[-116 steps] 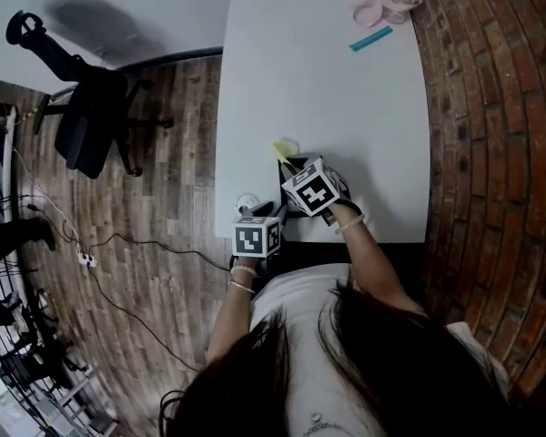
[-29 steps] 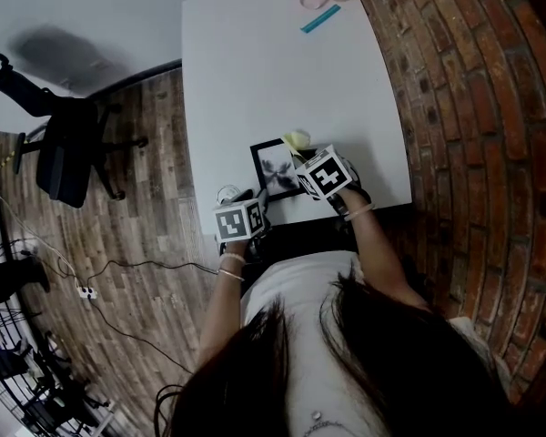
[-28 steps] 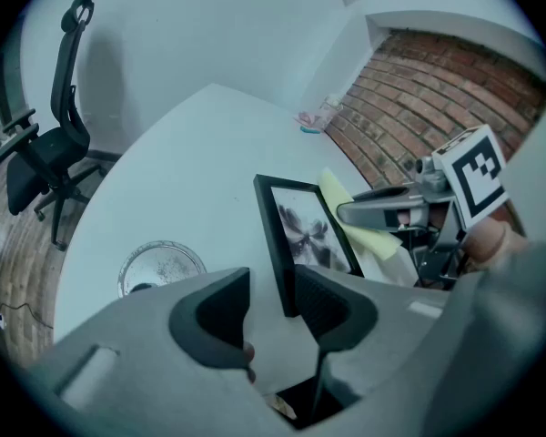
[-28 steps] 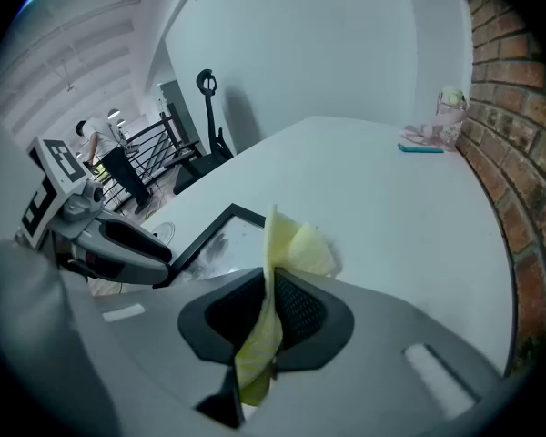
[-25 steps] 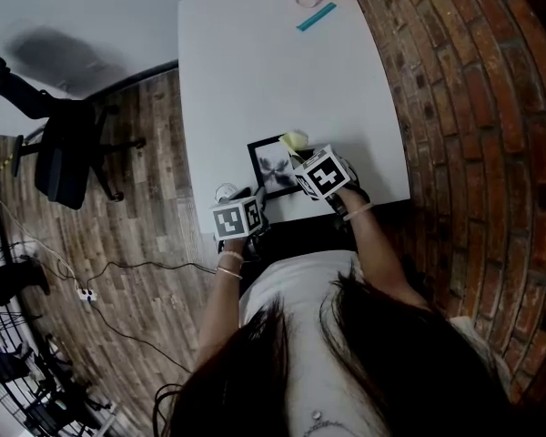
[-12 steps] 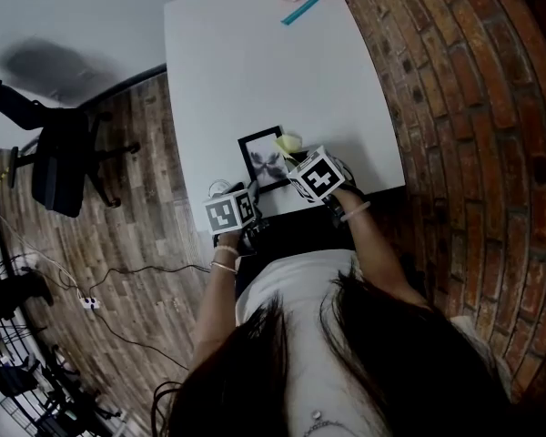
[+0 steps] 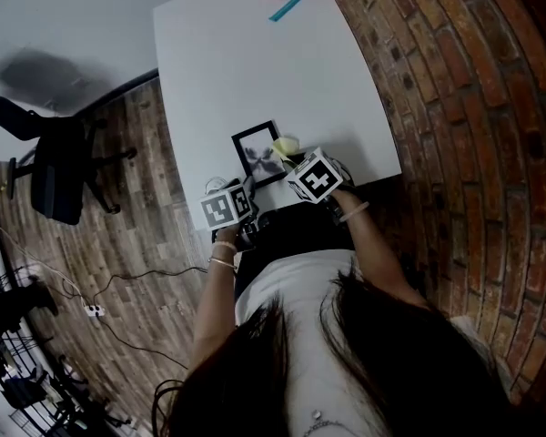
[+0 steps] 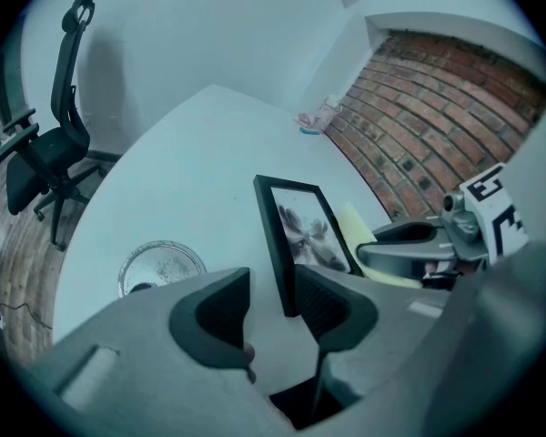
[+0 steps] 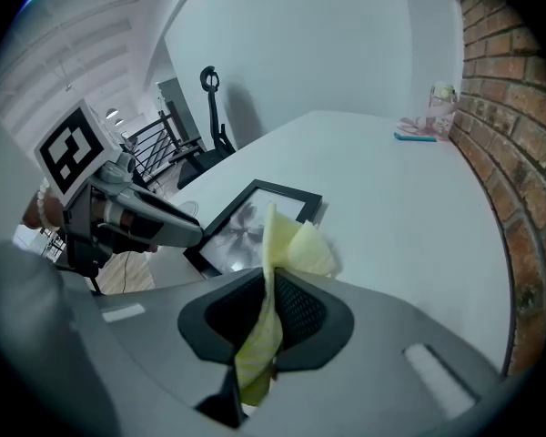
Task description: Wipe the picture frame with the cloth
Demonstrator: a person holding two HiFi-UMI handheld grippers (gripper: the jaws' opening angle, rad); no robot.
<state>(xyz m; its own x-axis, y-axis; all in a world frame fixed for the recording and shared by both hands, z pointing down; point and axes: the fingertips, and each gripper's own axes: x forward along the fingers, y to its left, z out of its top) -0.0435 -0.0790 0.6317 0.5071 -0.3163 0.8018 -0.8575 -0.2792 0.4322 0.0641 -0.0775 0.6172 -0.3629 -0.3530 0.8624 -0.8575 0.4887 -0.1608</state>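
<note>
Left gripper view | picture frame (image 8: 302, 230) edge between left hand-held gripper (image 8: 271, 300) jaws

The table (image 7: 255, 71) top is smooth, matt white. On the right, the brick wall (image 7: 455, 107) is rough and coarse. On the left, the floor (image 7: 136, 244) is grainy wood planking. The picture frame (image 7: 255, 153) has a black, smooth moulding round a faintly shiny front. The cloth (image 7: 285, 146) is soft, pale yellow fabric. The left gripper (image 8: 271, 280) and right gripper (image 9: 268, 289) are matt grey plastic, their inner faces finely ribbed.
</note>
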